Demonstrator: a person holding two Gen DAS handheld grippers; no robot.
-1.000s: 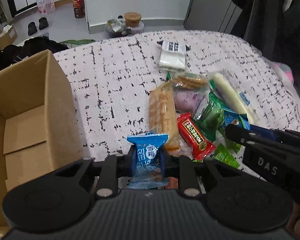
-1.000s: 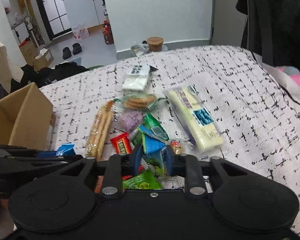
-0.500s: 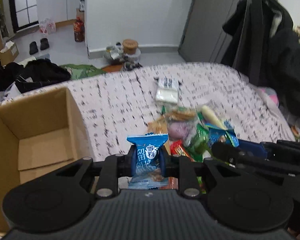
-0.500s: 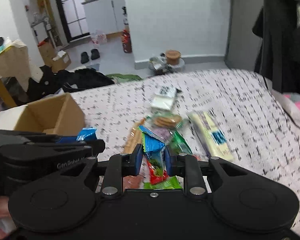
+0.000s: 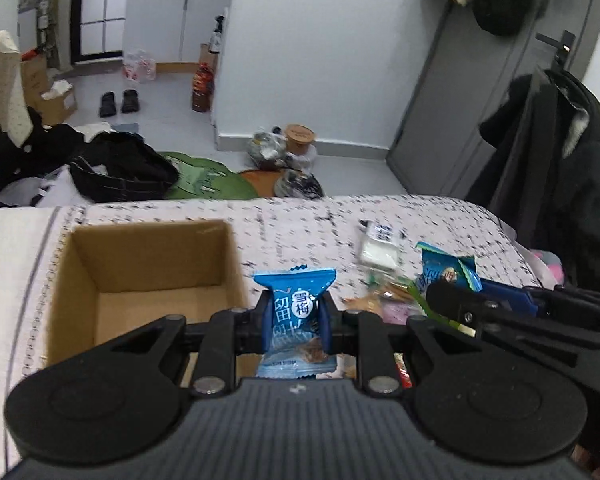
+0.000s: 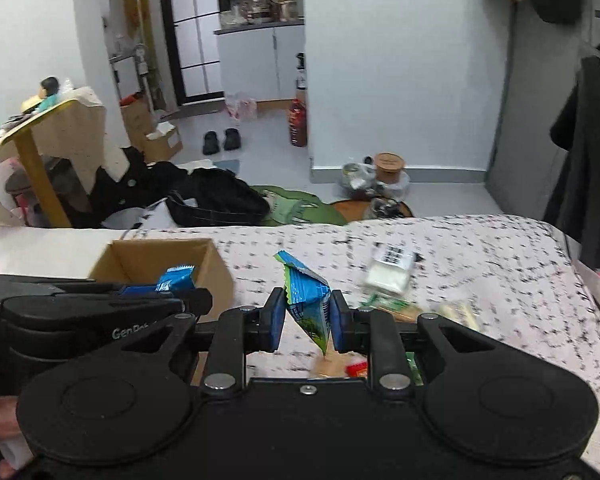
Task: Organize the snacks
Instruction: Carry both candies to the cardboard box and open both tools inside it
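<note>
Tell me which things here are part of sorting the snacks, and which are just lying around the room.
Part of the job:
cardboard box
blue plum packet in the left gripper
blue-green packet in the right gripper
snack pile on the bed

Lying about:
slippers
clothes heap
hanging coats

The left hand-held gripper hides the lower half of the blue snack packet, and its body covers the near wall of the cardboard box. The snack pile on the bed is motion-blurred, mostly hidden behind the right hand-held gripper, labels unreadable.
</note>
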